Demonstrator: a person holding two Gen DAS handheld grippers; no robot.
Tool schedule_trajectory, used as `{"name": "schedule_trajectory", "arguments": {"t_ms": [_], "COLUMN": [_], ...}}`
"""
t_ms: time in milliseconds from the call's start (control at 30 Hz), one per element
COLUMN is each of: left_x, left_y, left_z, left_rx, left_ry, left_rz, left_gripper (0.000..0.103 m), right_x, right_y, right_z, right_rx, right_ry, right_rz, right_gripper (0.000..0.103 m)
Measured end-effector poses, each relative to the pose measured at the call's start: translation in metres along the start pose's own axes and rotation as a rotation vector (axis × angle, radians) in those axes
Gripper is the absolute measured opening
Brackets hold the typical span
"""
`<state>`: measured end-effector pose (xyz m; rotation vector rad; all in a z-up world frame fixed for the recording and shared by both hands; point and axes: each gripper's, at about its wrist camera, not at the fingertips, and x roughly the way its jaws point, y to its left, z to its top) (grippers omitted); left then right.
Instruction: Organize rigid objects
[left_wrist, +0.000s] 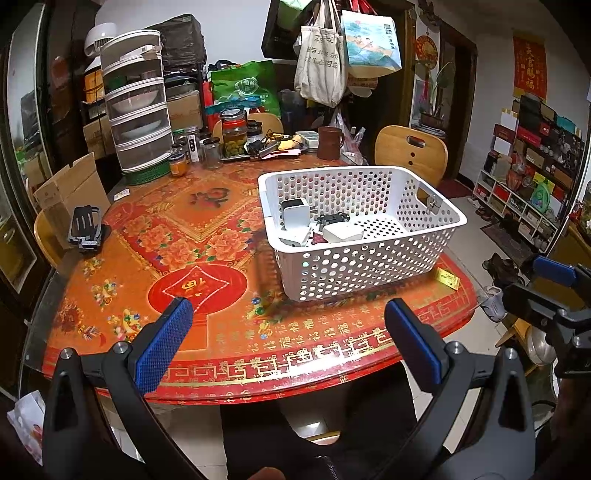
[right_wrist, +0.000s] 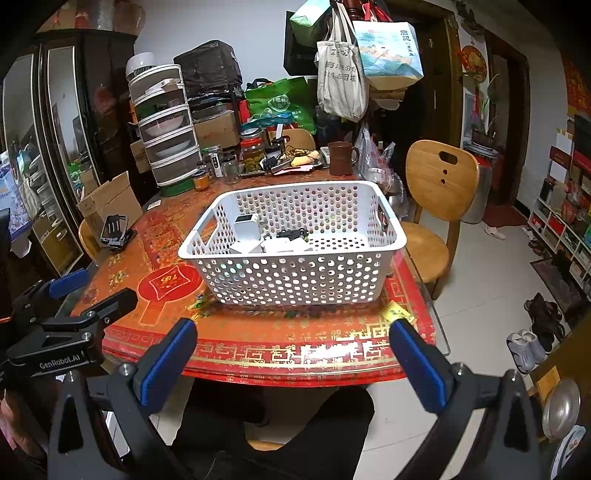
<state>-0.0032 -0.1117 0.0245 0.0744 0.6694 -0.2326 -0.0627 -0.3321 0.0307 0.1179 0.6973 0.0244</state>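
Observation:
A white perforated basket (left_wrist: 373, 254) (right_wrist: 295, 280) stands on the red patterned table (left_wrist: 207, 229) (right_wrist: 258, 332). Inside lie white chargers (left_wrist: 295, 216) (right_wrist: 246, 227), a flat white adapter (left_wrist: 342, 232) and a small black gadget (left_wrist: 332, 218) (right_wrist: 291, 233). A black clip-like holder (left_wrist: 86, 229) (right_wrist: 115, 229) rests at the table's left edge. My left gripper (left_wrist: 286, 341) hangs open before the table's near edge, holding nothing. My right gripper (right_wrist: 293, 363) is also open and empty, pulled back from the table. Each gripper shows at the side of the other's view.
Jars (left_wrist: 233, 134), a brown mug (left_wrist: 330, 142) (right_wrist: 341, 158) and a stacked drawer unit (left_wrist: 138, 110) crowd the table's far side. A cardboard box (left_wrist: 70, 192) sits left. A yellow packet (left_wrist: 447, 277) (right_wrist: 397, 313) lies by the basket. Wooden chairs (right_wrist: 439, 206) stand right.

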Motion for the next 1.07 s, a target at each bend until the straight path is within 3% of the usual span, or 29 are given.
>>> {"name": "schedule_trajectory", "arguments": {"t_ms": [1067], "left_x": [-0.0015], "left_y": [-0.0037], "left_z": [0.0022], "left_rx": [0.017], "left_ry": [-0.01], "left_rz": [0.008], "left_gripper": [0.102], "right_x": [0.002], "right_y": [-0.0028], "right_z": [0.0002], "right_rx": [0.002], "right_ry": [0.003], "right_rz": [-0.002], "right_gripper": [0.103]}}
